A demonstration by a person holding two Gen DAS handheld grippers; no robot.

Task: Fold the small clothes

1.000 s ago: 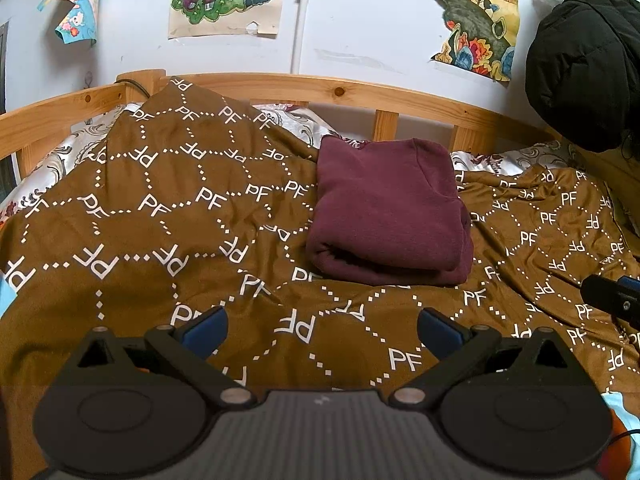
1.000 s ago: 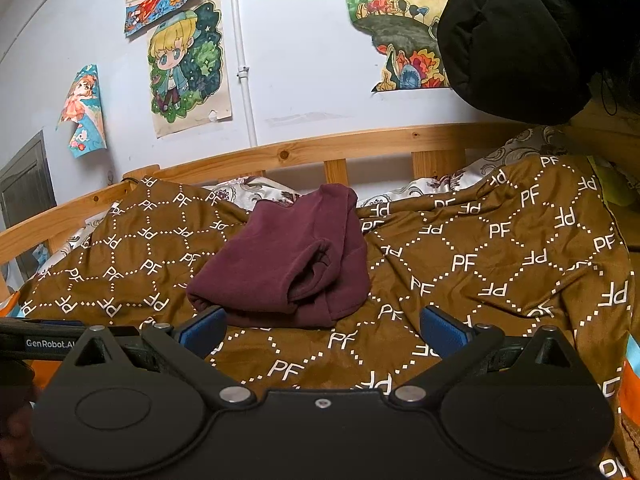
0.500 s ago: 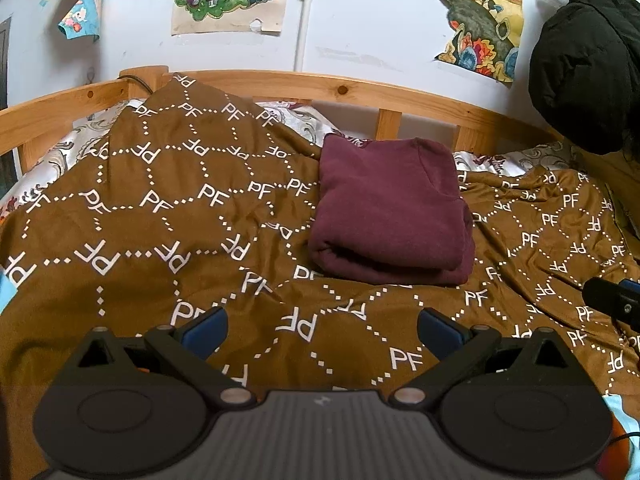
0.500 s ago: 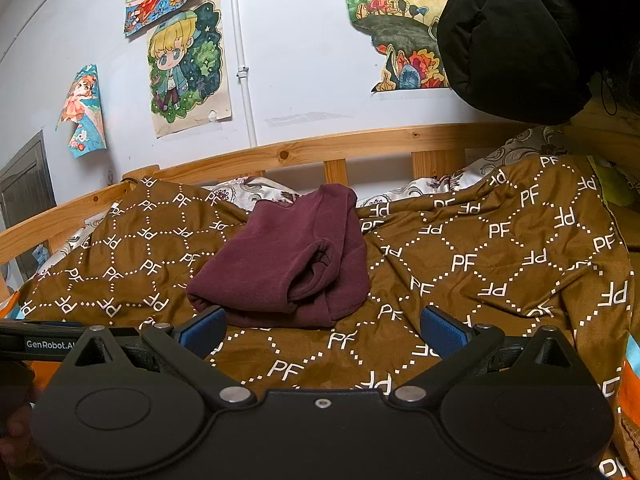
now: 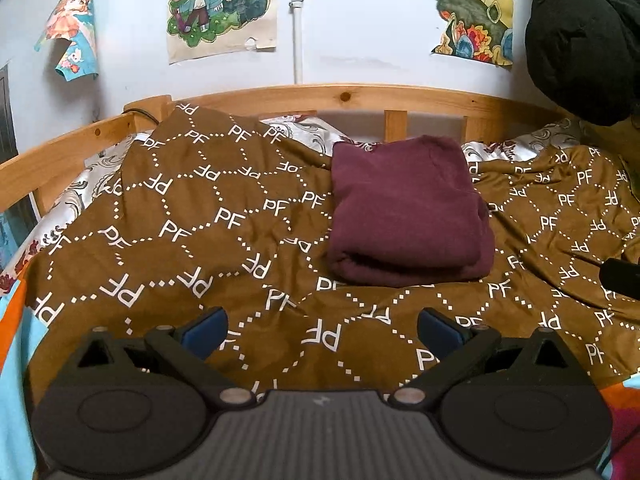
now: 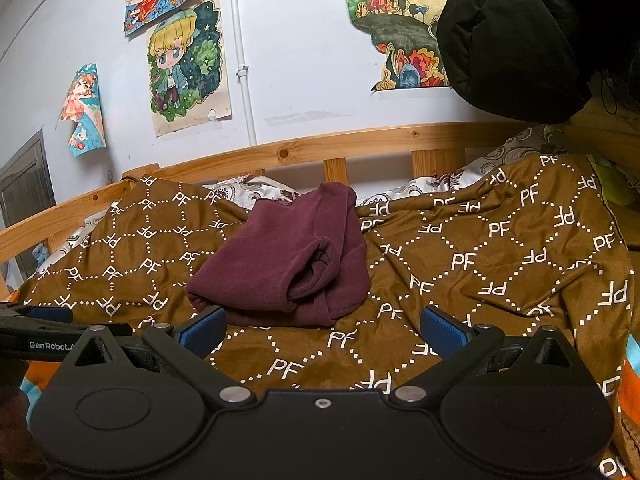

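Neatly folded maroon sweater [image 5: 408, 210] (thick) on bedspread [image 5: 200, 240].

"PF" in white, repeated all over the brown bedspread [image 5: 224, 216] w/ dotted hexagon lines; many read mirrored or upside down, both views. "GenRobot.A…" in white on the black left gripper [image 6: 48, 342] body, at 9 o'clock in right wrist view, cut off by the device in front. Posters: no legible text.
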